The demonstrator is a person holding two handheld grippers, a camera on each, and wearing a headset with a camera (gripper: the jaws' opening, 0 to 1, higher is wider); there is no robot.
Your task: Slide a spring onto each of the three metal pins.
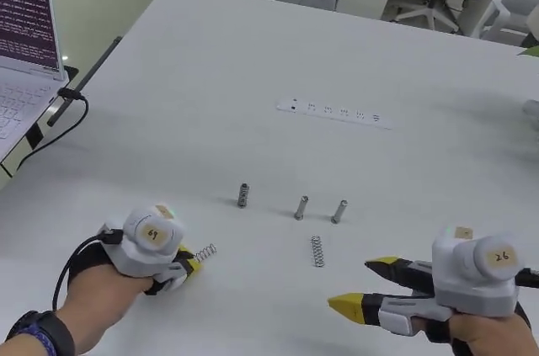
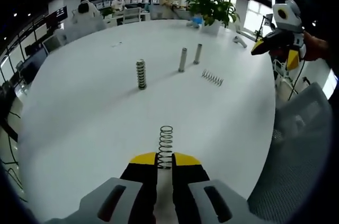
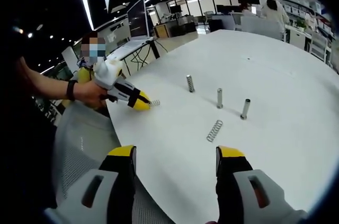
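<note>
**Clenched on one spring at left, spread wide at right**

Nearest, low in the head view: left tongs (image 1: pixel 194 263) clenched on the end of a held spring (image 1: pixel 205 251), coil sticking out forward. Right tongs (image 1: pixel 360 284) released, jaws wide apart, grasping nothing. Beyond, in a row on the white counter (image 1: pixel 253 78): sprung pin (image 1: pixel 242 195) upright at left, already wearing its coil; middle pin (image 1: pixel 301 207) and right pin (image 1: pixel 338 211) upright and bare. Loose spring (image 1: pixel 317 251) flat just in front of those two.
</note>
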